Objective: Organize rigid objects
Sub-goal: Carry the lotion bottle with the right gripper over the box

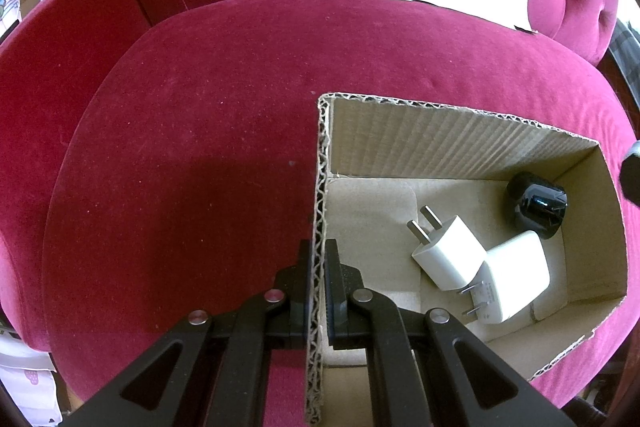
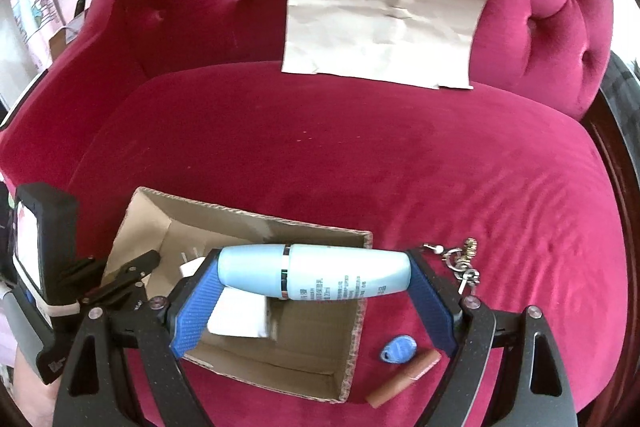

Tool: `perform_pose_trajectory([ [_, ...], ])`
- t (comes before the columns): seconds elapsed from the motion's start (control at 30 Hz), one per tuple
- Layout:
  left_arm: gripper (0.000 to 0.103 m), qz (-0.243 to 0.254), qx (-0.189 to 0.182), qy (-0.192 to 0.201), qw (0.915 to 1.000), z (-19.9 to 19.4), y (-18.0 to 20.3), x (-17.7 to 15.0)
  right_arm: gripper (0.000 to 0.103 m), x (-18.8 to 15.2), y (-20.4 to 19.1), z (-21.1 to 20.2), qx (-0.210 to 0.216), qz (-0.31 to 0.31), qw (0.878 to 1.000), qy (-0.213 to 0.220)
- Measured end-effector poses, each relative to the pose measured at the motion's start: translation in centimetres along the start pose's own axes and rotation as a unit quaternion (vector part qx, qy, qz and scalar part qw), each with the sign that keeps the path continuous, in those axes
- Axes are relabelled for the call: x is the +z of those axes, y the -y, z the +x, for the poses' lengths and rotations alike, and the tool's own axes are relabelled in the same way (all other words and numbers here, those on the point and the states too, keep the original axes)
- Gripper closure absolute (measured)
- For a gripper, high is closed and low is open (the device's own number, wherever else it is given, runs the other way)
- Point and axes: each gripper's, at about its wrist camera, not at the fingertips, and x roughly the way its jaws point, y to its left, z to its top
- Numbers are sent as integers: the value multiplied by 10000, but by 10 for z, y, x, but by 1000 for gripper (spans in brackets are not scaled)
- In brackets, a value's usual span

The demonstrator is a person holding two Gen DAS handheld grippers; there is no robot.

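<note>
Risk: bottle (image 2: 314, 273), spanned end-to-end in right claw (image 2: 316, 291), may snag box (image 1: 472, 131) rim | left claw (image 1: 319, 267) pinches box wall | keys (image 2: 464, 263) remain on seat cushion (image 2: 360, 155)

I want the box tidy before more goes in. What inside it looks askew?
The two white chargers: one lies tilted across the other, prongs pointing different ways. The black round object sits apart in the cardboard box's corner.
</note>
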Motion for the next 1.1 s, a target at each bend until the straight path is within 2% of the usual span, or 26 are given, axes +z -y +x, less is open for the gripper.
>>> perform_pose_trajectory([
  [0.63, 98, -12, -12, 4, 10000, -1, -2, -1, 13, -8, -30, 33, 225, -27, 9997, -109],
  [0.73, 99, -12, -14, 5, 10000, 0, -1, -1, 13, -8, -32, 34, 139, -30, 9998, -110],
  [1.1, 98, 2, -3, 8, 10000, 0, 0, -1, 12, -7, -36, 33, 301, -11, 9995, -55],
])
